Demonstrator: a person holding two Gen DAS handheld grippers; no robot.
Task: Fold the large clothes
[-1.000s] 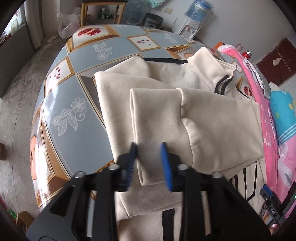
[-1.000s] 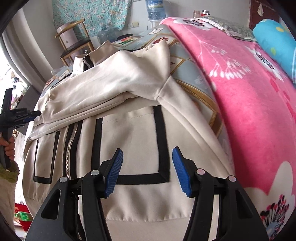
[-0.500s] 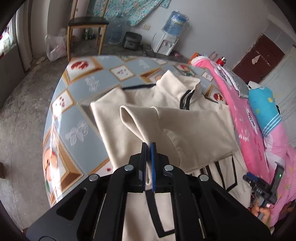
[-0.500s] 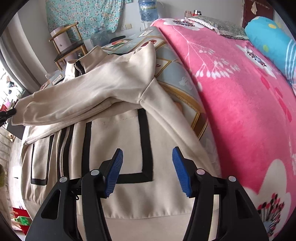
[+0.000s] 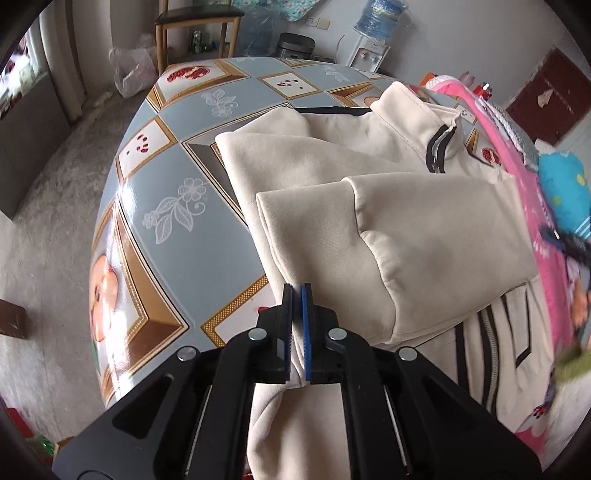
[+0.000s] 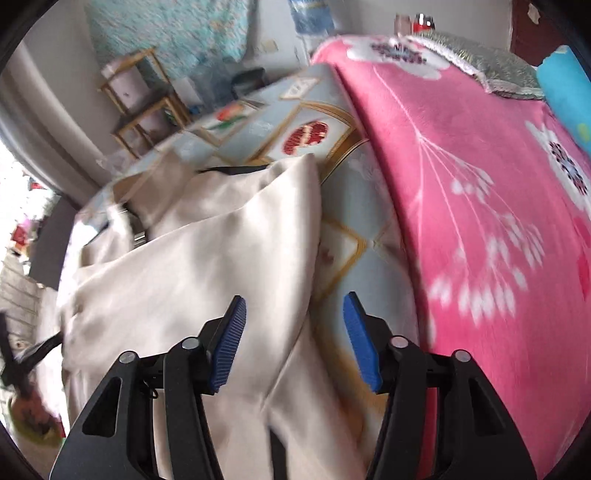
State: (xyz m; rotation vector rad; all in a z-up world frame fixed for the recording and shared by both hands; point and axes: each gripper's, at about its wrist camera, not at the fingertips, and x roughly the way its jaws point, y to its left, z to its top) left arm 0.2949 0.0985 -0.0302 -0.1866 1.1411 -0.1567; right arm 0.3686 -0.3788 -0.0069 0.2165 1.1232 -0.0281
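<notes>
A cream zip jacket (image 5: 406,206) with black trim lies on a table (image 5: 155,184) with a patterned blue and gold cloth. Its sleeves are folded across the body. My left gripper (image 5: 297,295) is shut on the cuff end of the near sleeve (image 5: 306,229), low over the table's edge. In the right wrist view the jacket (image 6: 207,266) fills the left half, blurred. My right gripper (image 6: 293,314) is open and empty above the jacket's right side, by its edge (image 6: 314,206) and the bare table (image 6: 347,229).
A pink flowered blanket (image 6: 480,184) on a bed borders the table's right side, with a blue pillow (image 5: 565,184). A wooden chair (image 5: 195,22), a water dispenser (image 5: 373,33) and a wooden shelf (image 6: 140,99) stand beyond the table. Bare concrete floor (image 5: 48,221) lies to the left.
My left gripper closed on the sleeve cuff, lifted it, and now holds it lower, nearer the table. My right gripper swung forward from the hem and pocket to the jacket's right side, staying open.
</notes>
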